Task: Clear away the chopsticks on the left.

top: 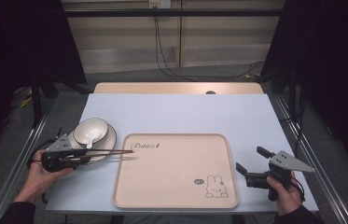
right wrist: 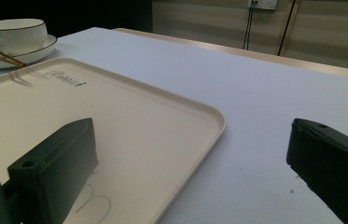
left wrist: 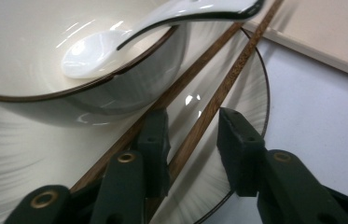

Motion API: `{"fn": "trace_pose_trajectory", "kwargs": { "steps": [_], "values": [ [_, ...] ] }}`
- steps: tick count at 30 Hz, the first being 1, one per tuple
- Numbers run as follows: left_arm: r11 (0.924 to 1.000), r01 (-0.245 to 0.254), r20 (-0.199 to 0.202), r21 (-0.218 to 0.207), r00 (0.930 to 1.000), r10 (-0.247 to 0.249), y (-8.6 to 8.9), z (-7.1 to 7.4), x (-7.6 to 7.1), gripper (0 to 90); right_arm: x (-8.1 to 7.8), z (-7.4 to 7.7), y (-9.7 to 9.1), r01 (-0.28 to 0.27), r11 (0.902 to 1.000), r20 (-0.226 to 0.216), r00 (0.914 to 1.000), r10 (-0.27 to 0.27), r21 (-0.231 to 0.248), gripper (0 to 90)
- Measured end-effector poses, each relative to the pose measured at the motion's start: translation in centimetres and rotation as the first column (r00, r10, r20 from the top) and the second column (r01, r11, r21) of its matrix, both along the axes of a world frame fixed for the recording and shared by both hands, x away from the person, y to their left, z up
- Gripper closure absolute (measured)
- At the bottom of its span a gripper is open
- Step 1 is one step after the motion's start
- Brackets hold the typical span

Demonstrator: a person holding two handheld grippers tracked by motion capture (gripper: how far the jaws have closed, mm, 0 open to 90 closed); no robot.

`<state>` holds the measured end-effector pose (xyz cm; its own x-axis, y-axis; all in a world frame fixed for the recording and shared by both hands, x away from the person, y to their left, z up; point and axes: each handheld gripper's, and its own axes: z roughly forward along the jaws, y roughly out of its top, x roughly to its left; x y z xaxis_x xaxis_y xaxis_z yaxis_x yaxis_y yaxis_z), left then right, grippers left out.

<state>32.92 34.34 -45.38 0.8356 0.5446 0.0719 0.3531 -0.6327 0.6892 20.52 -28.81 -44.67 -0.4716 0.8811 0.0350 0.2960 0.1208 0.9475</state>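
The left gripper is sitting low over the white ribbed saucer at the left of the table, jaws parted around one stick of the pair of dark wooden chopsticks. In the left gripper view that stick is running up between the two jaw pads while the other is passing just outside the left pad; I cannot tell whether the pads are touching wood yet. The chopsticks' long axis is lying left to right, tips reaching over the near-left edge of the pale pink rectangular tray with the rabbit print. The left hand is far nearer to them than the right.

On the saucer, a white dark-rimmed bowl is holding a white ceramic spoon, its handle leaning over the rim. The tray is lying bare.

At the near right, the right gripper is hovering just off the tray's right edge, jaws spread wide, holding nothing.
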Motion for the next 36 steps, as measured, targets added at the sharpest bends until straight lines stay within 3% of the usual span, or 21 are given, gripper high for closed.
{"fn": "trace_pose_trajectory", "kwargs": {
  "steps": [4,12,24,25,27,29,36],
  "values": [
    [0.9996,0.024,-0.023,0.018,0.9995,-0.024,-0.2,0.1,0.1,73.6,0.0,0.0,0.0,-0.001,1.0,-0.009,1.0,0.001,0.001,1.5],
    [0.9987,0.05,-0.049,0.004,0.9975,-0.05,-0.2,0.1,0.1,84.3,0.0,0.0,0.0,0.004,1.0,-0.009,1.0,-0.004,0.002,1.6],
    [0.9976,0.055,-0.069,-0.043,0.9959,-0.058,-0.1,1.0,-0.3,84.6,0.0,0.0,0.0,0.003,1.0,-0.007,1.0,-0.003,0.004,1.6],
    [0.9984,0.054,-0.072,-0.02,0.9959,-0.055,-0.1,1.2,-0.3,84.6,0.0,0.0,0.0,0.002,1.0,-0.007,1.0,-0.002,0.004,1.6],
    [0.9967,0.05,-0.081,-0.065,0.9952,-0.055,-0.1,1.2,-0.6,84.6,0.0,0.0,0.0,0.005,1.0,-0.002,1.0,-0.005,0.005,1.6],
    [0.997,0.044,-0.083,-0.064,0.9954,-0.049,0.0,1.4,-0.7,84.6,0.0,0.0,0.0,0.006,1.0,-0.004,1.0,-0.006,0.007,1.6],
    [0.9912,0.012,-0.117,-0.132,0.9927,-0.028,0.0,2.2,-1.7,84.7,0.0,0.0,0.0,0.006,1.0,-0.003,1.0,-0.006,0.006,1.6]
  ]
}}
